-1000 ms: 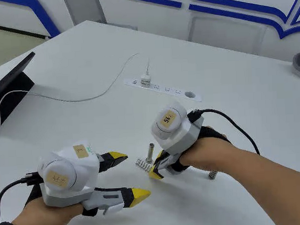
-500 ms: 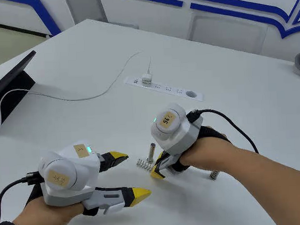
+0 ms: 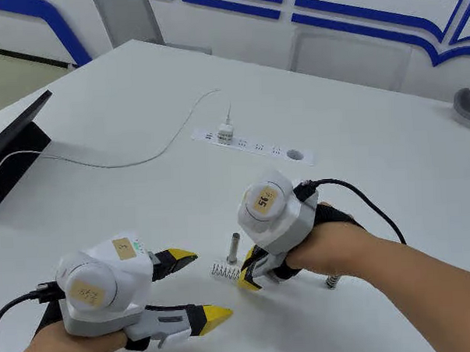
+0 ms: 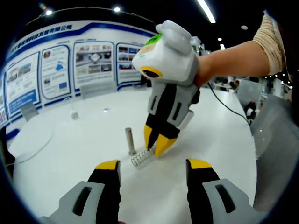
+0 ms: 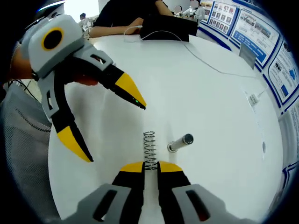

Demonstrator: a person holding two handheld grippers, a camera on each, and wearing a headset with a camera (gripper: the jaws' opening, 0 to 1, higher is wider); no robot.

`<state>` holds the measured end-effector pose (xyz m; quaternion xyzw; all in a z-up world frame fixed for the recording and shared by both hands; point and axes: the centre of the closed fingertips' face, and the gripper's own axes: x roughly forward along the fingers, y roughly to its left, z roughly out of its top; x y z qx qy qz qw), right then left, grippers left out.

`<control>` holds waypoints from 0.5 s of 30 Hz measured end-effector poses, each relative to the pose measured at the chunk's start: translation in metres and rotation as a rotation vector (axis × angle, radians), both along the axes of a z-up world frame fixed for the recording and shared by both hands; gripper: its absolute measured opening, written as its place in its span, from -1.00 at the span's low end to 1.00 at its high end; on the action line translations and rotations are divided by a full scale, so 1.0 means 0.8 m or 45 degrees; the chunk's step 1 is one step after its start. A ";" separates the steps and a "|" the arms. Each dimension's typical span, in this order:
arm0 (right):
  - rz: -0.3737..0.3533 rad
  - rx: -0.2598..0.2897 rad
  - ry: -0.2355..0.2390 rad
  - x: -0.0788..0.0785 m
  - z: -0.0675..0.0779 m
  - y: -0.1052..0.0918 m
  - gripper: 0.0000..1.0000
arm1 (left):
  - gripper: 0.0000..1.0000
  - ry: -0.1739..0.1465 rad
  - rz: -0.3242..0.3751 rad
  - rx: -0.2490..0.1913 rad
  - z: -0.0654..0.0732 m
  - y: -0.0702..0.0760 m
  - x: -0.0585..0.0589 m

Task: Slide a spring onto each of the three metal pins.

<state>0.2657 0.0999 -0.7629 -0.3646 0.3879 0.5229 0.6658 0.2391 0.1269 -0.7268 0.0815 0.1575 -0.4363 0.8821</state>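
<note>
At the far left of the white counter (image 3: 138, 94) a dark screen (image 3: 11, 151) stands propped, with a white cable (image 3: 152, 151) running from it toward a power strip (image 3: 253, 145) farther back. We hold the left gripper (image 3: 209, 284) low at the near edge, its yellow-tipped jaws spread wide with nothing between them, pointing right toward the work. Just ahead of it a spring (image 3: 223, 271) lies low on the counter, its right end pinched between the narrow jaws of the right gripper (image 3: 245, 280), which slants down from above. A metal pin (image 3: 233, 248) stands upright and bare just behind the spring, close beside it but apart from it. To the right, under our right hand (image 3: 328, 246), a second spring (image 3: 332, 282) peeks out; we cannot tell whether it sits on a pin.
</note>
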 end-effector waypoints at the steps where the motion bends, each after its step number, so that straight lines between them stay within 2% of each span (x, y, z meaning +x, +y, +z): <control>1: 0.009 -0.003 0.001 -0.001 0.001 -0.001 -0.77 | 0.15 -0.001 -0.002 0.001 0.000 0.000 0.000; 9: 0.165 -0.003 -0.012 -0.021 0.028 -0.001 -0.77 | 0.07 -0.009 -0.022 0.000 0.001 -0.007 -0.002; 15: 0.227 -0.008 -0.023 -0.027 0.037 0.001 -0.77 | -0.07 -0.028 -0.046 0.000 0.005 -0.011 -0.005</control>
